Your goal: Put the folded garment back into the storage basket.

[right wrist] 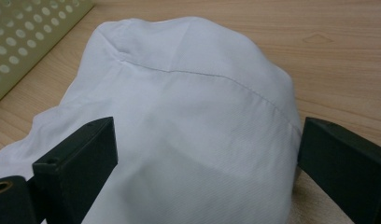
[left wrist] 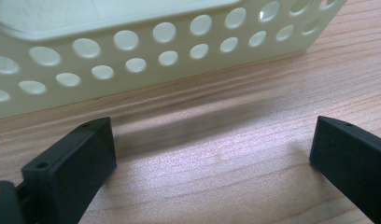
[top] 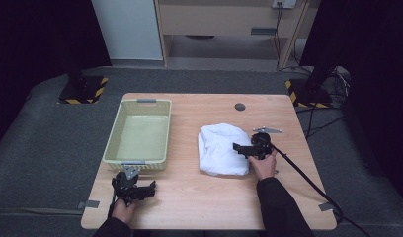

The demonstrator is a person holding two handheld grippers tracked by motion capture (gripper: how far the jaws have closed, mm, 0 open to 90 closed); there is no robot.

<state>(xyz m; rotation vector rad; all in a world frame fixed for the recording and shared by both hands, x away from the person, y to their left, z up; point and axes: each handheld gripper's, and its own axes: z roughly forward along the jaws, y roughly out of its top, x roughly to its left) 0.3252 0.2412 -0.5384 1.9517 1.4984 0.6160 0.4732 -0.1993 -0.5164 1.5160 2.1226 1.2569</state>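
White cloth [top: 221, 149] lies on table [top: 199, 202], outside empty basket [top: 140, 136]. Right gripper [top: 244, 149] jaws wide over it, ungrasped; left gripper [top: 145, 189] spread, empty.

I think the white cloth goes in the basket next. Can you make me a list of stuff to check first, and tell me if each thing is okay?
1. Right gripper open: ok, its jaws stand wide apart in the right gripper view.
2. Right gripper lined up with the white cloth: ok, the cloth lies between and ahead of the jaws.
3. Cloth already pinched: not ok, the jaws have not closed on it.
4. Basket has room: ok, it looks empty from above.
5. Left gripper out of the way: ok, it is open over bare table, just in front of the basket.
6. Whether anything hides under the cloth: cannot tell.
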